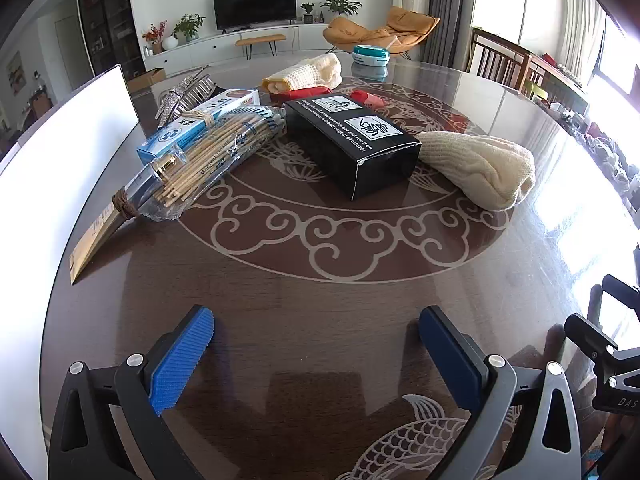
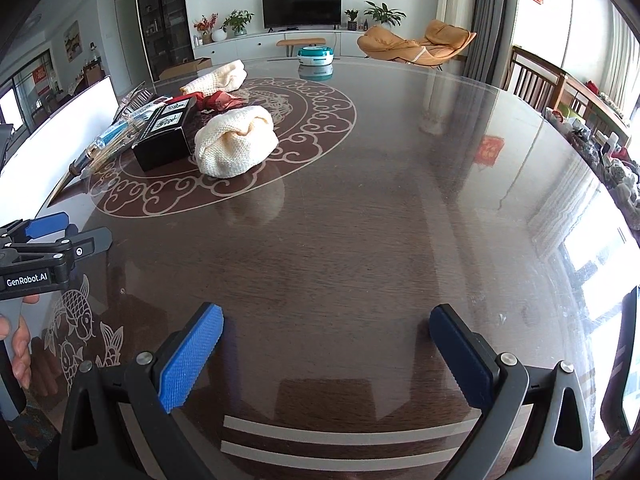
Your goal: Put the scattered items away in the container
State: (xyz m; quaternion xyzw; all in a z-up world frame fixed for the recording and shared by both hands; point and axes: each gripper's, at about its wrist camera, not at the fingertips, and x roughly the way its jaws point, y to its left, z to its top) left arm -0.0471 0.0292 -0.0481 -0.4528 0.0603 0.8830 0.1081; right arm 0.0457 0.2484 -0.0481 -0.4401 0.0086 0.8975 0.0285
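we think the soft, light cream cloth (image 1: 478, 168) just right of the black box (image 1: 352, 140) squishes easy, so w/ both grippers (image 1: 316, 354) (image 2: 326, 354) wide & empty, grab its fat middle.

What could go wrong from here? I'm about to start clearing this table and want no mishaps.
1. The bag of wooden sticks leans on the blue box; lifting either may topple the other.
2. The glossy table may let the black box slide away from the fingers.
3. The cream cloth is floppy and may sag out of a pinch.
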